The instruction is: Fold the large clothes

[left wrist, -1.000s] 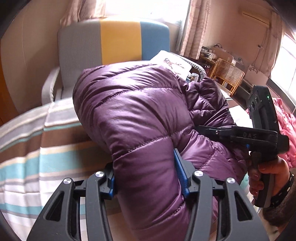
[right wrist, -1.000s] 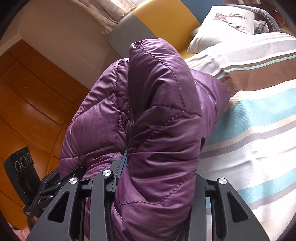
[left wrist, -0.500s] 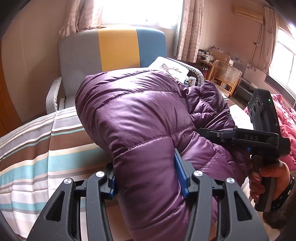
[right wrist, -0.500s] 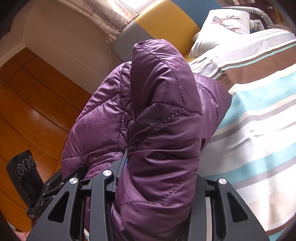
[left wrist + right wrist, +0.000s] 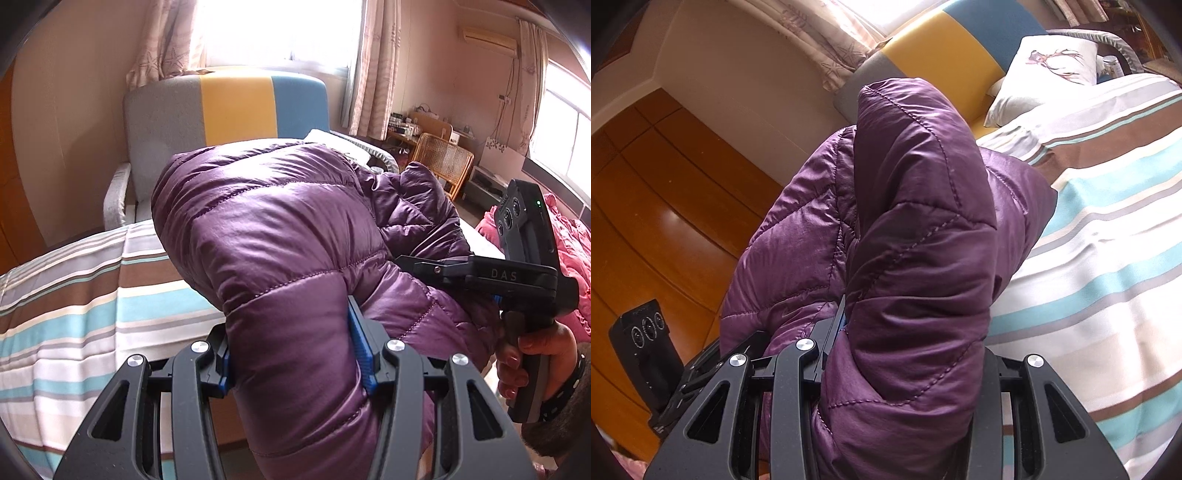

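Your left gripper (image 5: 291,350) has its blue-padded fingers (image 5: 360,347) pinching a thick roll of the purple puffer jacket (image 5: 266,236); the padding bulges out between and above the jaws. Left pad mostly buried under fabric, right pad visible along its edge.

Your right gripper (image 5: 905,354) is likewise clamped on a fat fold of the same jacket (image 5: 916,221). Only a sliver of blue pad shows at the left finger; the right finger is hidden behind the quilting. From the left wrist view, that right gripper (image 5: 417,264) reaches in from the side with its fingertips sunk into the jacket, your right hand (image 5: 535,354) wrapped round its handle.

The jacket hangs bunched between the two grips, lifted above the striped bedspread (image 5: 74,295); whether its lower edge touches the bed you cannot tell. It arches up in a quilted hump ahead of both cameras.

Further out: the bedspread runs in brown, turquoise, white and grey bands (image 5: 1108,221). A headboard (image 5: 229,107) in grey, yellow and blue stands behind. A white pillow (image 5: 1045,70) with an antlered print leans near it. A pink garment (image 5: 569,240) lies beyond the right gripper. A wicker chair (image 5: 447,162) stands by the far wall, curtains (image 5: 373,66) beside the bright window. Wooden wardrobe panels (image 5: 657,206) fill the right wrist view's left side.
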Motion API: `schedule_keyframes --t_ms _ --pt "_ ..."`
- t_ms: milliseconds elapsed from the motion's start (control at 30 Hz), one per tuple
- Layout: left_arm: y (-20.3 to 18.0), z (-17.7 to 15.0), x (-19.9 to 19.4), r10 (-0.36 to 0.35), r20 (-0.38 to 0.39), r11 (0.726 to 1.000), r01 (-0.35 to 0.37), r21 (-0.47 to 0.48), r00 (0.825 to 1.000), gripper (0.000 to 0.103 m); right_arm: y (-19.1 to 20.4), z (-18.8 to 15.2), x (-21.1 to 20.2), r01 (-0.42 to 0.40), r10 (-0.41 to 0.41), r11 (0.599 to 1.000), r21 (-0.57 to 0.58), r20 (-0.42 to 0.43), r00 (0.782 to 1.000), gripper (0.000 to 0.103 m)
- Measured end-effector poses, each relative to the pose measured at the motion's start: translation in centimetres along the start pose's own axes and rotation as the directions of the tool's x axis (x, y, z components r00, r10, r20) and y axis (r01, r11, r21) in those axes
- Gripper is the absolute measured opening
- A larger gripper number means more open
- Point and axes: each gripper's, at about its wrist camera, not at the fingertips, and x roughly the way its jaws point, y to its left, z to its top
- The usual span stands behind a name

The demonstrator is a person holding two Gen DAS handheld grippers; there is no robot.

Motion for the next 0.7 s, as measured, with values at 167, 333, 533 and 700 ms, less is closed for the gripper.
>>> schedule_keyframes --t_ms 167,333,533,700 --pt "1.7 -1.0 -2.6 0.034 0.025 0.999 -0.034 -0.018 0.999 0.05 2.0 -0.4 1.6 -0.026 0.026 0.999 -0.041 -0.013 1.0 0.037" --pt "4.2 -1.8 -5.2 0.087 0.048 0.995 -0.085 -0.045 0.995 0.05 4.1 -0.2 4.9 -0.06 0.057 0.994 -0.088 -0.039 0.998 0.037" --pt "8.3 -2.9 -7.5 0.17 0.057 0.982 -0.164 -0.093 0.984 0.05 5.8 0.7 10.7 -0.112 0.101 0.986 -0.12 -0.091 0.991 0.037" --pt "12.5 -4.1 -8.3 0.225 0.036 0.965 -0.217 -0.147 0.974 0.05 6.6 1.0 16.3 -0.149 0.13 0.98 -0.13 -0.15 0.98 0.037"
